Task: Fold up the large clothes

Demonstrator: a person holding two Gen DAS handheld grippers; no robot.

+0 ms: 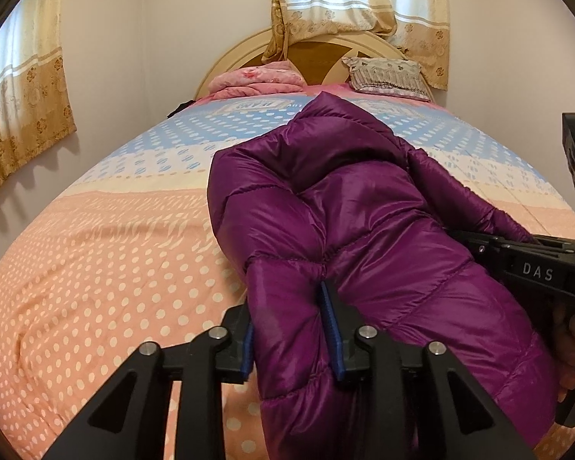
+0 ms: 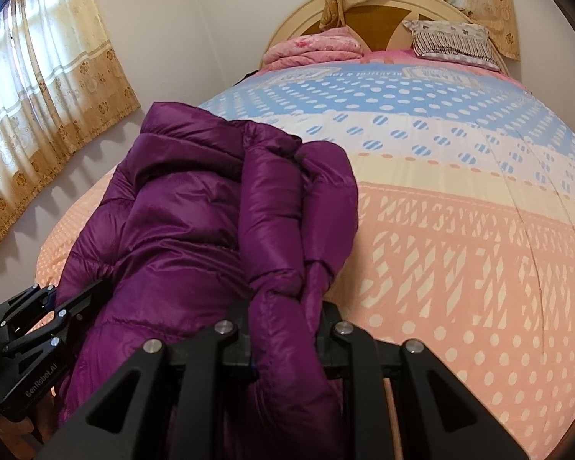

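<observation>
Just left of the left gripper (image 1: 291, 329) lies only the dotted bedspread (image 1: 107, 268); between its blue pads (image 1: 331, 329) sits a puffed edge of the purple down jacket (image 1: 364, 207). The left pad is pressed by the fabric, but the right one seems barely to bear on it, so the hold looks slack rather than firm, and whether it is truly clamped cannot be told. Ahead of this gripper the jacket stretches away along the bed as a long, narrowed bundle, its sides already turned inward. To its right the right gripper (image 2: 287, 329) has its jaws drawn in on a thick roll of the same jacket's near edge, clamped on it, with bare bedspread further right. Beyond both, at the head of the bed, rest a pink quilt (image 1: 257, 78) and a pillow (image 1: 387, 73). As a judgement, the lengthwise folds are done, and what remains is to double the near end over the far end and smooth the bundle.
</observation>
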